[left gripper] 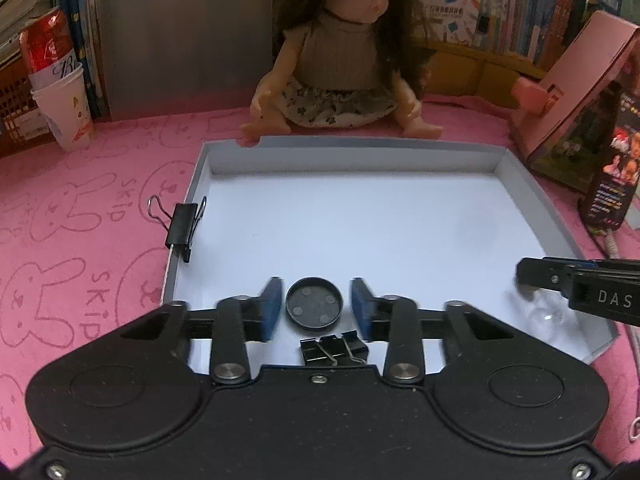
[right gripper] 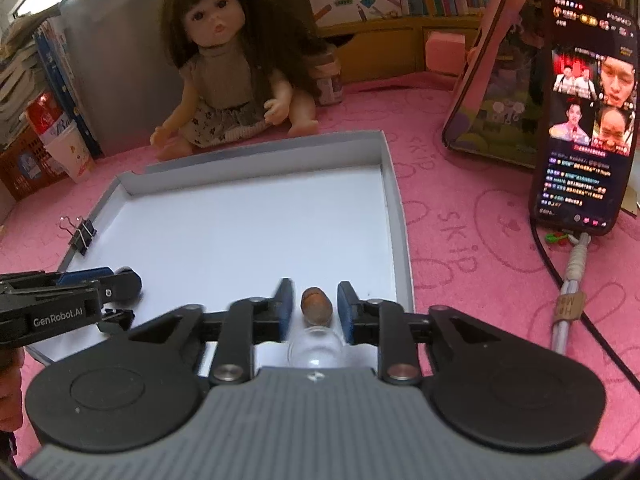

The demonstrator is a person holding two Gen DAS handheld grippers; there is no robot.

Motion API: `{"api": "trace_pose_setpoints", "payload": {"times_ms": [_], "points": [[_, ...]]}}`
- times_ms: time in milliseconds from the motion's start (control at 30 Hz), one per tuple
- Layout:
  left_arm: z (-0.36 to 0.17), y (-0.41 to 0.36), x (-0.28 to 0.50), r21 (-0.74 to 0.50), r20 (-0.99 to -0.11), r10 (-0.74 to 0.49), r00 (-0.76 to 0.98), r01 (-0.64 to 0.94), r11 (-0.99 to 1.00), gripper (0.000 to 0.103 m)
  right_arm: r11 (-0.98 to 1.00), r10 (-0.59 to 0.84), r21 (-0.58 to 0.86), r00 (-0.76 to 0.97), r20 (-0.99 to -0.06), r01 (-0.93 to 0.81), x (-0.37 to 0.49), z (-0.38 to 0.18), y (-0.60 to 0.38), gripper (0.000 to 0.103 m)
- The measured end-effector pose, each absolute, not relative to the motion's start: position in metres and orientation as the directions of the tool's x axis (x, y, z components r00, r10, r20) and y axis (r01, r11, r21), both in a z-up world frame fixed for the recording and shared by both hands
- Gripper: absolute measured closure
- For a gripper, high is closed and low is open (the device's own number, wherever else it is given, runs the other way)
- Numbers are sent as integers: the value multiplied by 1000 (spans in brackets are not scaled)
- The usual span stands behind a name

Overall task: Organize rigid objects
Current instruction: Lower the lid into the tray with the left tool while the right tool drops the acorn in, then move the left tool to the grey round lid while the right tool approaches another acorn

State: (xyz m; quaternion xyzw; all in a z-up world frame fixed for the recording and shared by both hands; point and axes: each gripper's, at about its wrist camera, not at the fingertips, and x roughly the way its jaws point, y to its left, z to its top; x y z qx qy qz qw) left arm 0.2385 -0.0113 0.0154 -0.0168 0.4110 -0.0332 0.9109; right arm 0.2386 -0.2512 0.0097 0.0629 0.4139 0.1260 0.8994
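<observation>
A shallow white box lid (left gripper: 352,148) (right gripper: 394,184) lies on the pink mat. In the left wrist view my left gripper (left gripper: 315,304) is open, its blue pads either side of a round black lid (left gripper: 315,305) lying in the tray. Small black binder clips (left gripper: 333,347) lie just behind it. A larger binder clip (left gripper: 182,226) (right gripper: 82,232) is clamped on the tray's left wall. In the right wrist view my right gripper (right gripper: 313,306) is open around a small clear glass bottle (right gripper: 316,346) with a cork stopper (right gripper: 316,306), lying in the tray's near right corner.
A doll (left gripper: 340,60) (right gripper: 224,80) sits behind the tray. A paper cup with a red can (left gripper: 60,92) stands far left. A phone (right gripper: 584,124) leans on a pink box (left gripper: 576,88) at the right, with a cable (right gripper: 570,280) trailing forward. Books line the back.
</observation>
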Motion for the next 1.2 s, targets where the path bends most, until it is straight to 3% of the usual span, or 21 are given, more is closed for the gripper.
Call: {"api": "trace_pose_setpoints", "payload": {"times_ms": [167,533,1200], "points": [[31,-15,221,-28,-704,-80,706,85,996,43,960,279,199,663,-695,-195,228,21,-252,42],[47,-14,156,-42,-646,-142,750,150,988,33,953,299,140,755,-583,-269,169,39,-253,20],[37,-20,59,-51,-596,-197,778,208,977,29,933,343,69,819,-461,-352,71,32,-255,15]]}}
